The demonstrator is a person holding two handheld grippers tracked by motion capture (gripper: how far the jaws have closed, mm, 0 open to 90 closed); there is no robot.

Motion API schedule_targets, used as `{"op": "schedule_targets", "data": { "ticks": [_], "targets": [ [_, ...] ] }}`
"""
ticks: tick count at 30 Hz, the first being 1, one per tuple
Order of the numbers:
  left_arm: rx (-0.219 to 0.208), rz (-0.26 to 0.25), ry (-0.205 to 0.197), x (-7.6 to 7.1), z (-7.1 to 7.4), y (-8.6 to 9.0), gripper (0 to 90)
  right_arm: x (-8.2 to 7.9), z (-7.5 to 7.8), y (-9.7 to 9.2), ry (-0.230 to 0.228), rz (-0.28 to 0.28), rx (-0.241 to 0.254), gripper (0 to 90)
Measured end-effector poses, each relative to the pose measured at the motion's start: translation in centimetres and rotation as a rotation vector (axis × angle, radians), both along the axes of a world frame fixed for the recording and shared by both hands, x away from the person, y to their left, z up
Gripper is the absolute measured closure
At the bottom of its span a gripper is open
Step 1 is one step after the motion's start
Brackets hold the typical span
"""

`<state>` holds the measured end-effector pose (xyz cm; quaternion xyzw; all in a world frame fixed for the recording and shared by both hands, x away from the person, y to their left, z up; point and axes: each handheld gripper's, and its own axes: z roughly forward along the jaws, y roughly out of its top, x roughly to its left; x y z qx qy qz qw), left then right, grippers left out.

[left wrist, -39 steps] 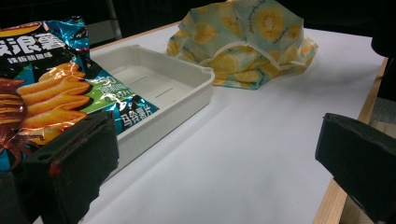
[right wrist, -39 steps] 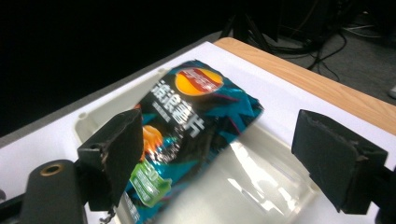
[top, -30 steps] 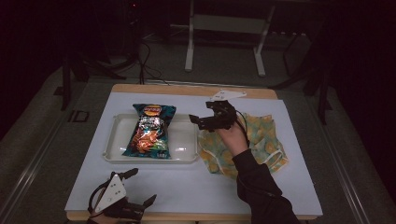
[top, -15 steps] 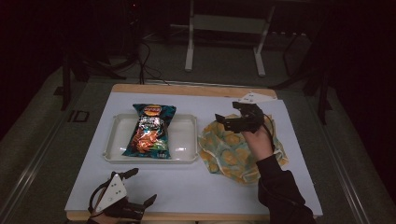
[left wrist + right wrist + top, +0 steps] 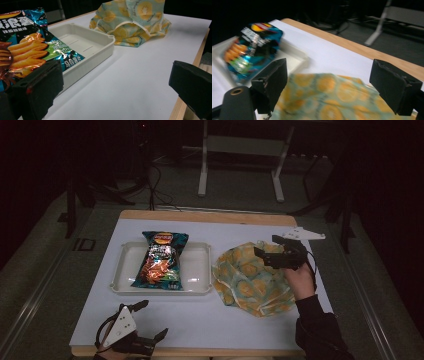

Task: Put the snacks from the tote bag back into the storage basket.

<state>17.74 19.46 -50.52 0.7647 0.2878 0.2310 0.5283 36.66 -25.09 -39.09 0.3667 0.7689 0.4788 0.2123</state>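
A blue and orange chip bag (image 5: 161,261) lies in a white tray (image 5: 199,270) left of the table's middle. A crumpled cloth with a lemon print (image 5: 250,282) lies to the tray's right. My right gripper (image 5: 266,246) hovers open over the cloth's far right part, with nothing between its jaws. In the right gripper view the right gripper (image 5: 332,82) looks across the cloth (image 5: 329,97) toward the chip bag (image 5: 249,47). My left gripper (image 5: 151,320) rests open at the table's front left corner. From the left gripper (image 5: 115,87) I see the chip bag (image 5: 25,47), tray (image 5: 85,42) and cloth (image 5: 130,22).
A white sheet (image 5: 215,320) covers the wooden table, whose edge (image 5: 210,216) shows at the back. Beyond it, on the dark floor, stand a white metal frame (image 5: 240,150) and cables.
My right gripper has moved to the right, from the tray's right edge to above the far right part of the cloth. The left gripper has stayed put.
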Motion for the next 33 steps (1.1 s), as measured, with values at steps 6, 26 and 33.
{"op": "schedule_targets", "data": {
  "ticks": [6,26,33],
  "targets": [
    [0.005,-0.001,0.0,0.0,0.0,0.0,0.1,-1.2,-1.1,-2.0,-0.02,-0.046,-0.004,14.9],
    [0.007,-0.002,0.001,0.0,0.0,-0.2,0.1,-5.9,-5.2,-7.5,-0.076,-0.204,-0.003,14.2],
    [0.01,-0.004,0.001,0.0,0.0,-0.1,0.1,-7.1,-7.0,-8.9,-0.068,-0.259,-0.01,14.0]
  ]
}}
